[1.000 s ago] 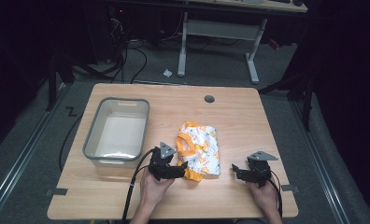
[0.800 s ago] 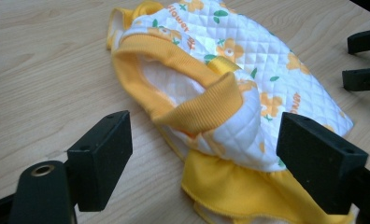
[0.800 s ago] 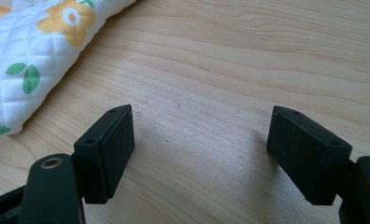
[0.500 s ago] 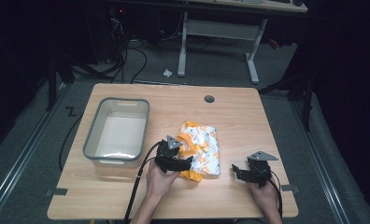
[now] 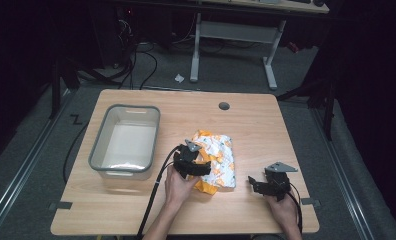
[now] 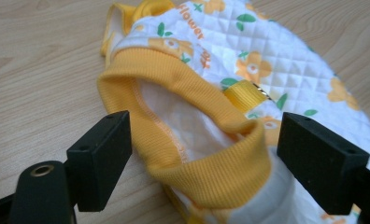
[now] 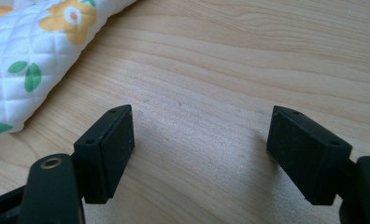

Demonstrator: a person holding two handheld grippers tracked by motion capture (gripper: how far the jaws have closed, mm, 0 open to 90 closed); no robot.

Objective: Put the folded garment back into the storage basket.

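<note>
A small quilted white garment [image 5: 217, 159] with orange flowers and yellow ribbed trim lies folded mid-table. My left gripper [image 5: 192, 164] is at its near left edge, open, its jaws standing on either side of the yellow ribbed cuff [image 6: 211, 154] without pressing it. In the left gripper view that gripper [image 6: 204, 149] has the cuff bulging up between the jaws. My right gripper [image 5: 262, 186] rests low over bare wood to the right of the garment, open and empty. In the right gripper view it [image 7: 199, 140] faces the tabletop, with the garment's edge [image 7: 38, 60] at upper left.
A grey-rimmed clear plastic bin [image 5: 126, 142] stands empty on the left of the wooden table [image 5: 266, 125]. A round cable hole [image 5: 224, 106] lies near the far edge. Desk legs and cables are on the floor beyond.
My left gripper moved right and forward onto the garment's near edge, now straddling the yellow cuff. The right gripper stayed put.
</note>
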